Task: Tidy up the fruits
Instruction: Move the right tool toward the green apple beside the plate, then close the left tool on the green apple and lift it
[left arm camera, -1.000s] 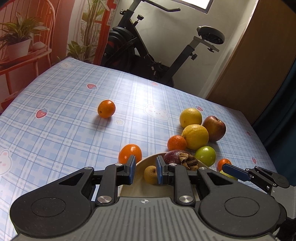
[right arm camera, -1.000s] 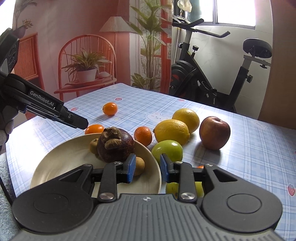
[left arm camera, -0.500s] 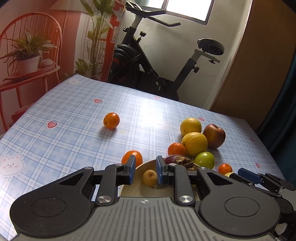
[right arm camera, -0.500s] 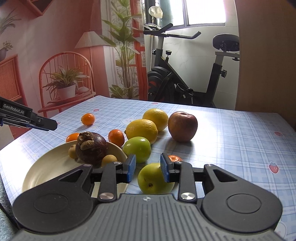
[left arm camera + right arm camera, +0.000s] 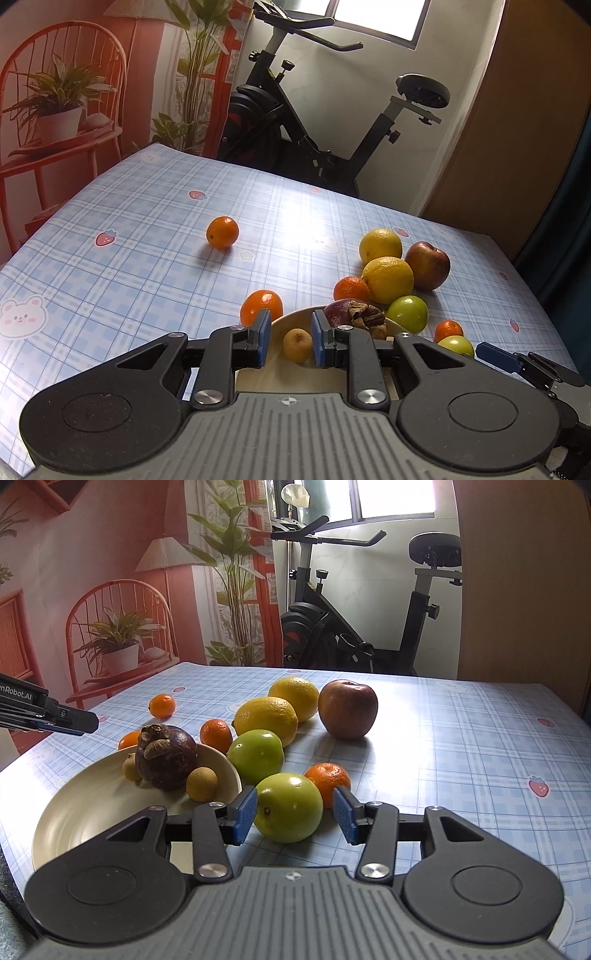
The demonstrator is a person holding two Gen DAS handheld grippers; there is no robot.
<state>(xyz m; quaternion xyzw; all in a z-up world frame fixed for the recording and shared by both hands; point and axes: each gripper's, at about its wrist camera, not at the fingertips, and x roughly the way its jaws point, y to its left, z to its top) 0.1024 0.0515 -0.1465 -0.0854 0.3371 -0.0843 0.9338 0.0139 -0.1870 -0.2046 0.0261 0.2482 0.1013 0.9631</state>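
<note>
My right gripper (image 5: pixel 293 814) is low over the table with its jaws opening around a green apple (image 5: pixel 288 806); the blue pads stand clear of its sides. Just left lies the cream plate (image 5: pixel 92 812) holding a dark mangosteen (image 5: pixel 166 755) and two small longans (image 5: pixel 201 783). My left gripper (image 5: pixel 288 338) hovers over the plate's (image 5: pixel 295 315) near side, shut and empty, with a longan (image 5: pixel 297 345) showing beyond its pads. A second green apple (image 5: pixel 255 755), two lemons (image 5: pixel 266 716), a red apple (image 5: pixel 347 709) and several tangerines (image 5: pixel 327 779) lie on the cloth.
The table has a blue checked cloth (image 5: pixel 129 266) with one lone tangerine (image 5: pixel 222 232) far left. An exercise bike (image 5: pixel 314 140) stands behind the far edge, a wooden door (image 5: pixel 517 590) at the right. The cloth right of the fruit is bare.
My right gripper has swung right, away from the plate, to the near green apple, and its jaws have widened around it. The left gripper has stayed shut and hardly moved.
</note>
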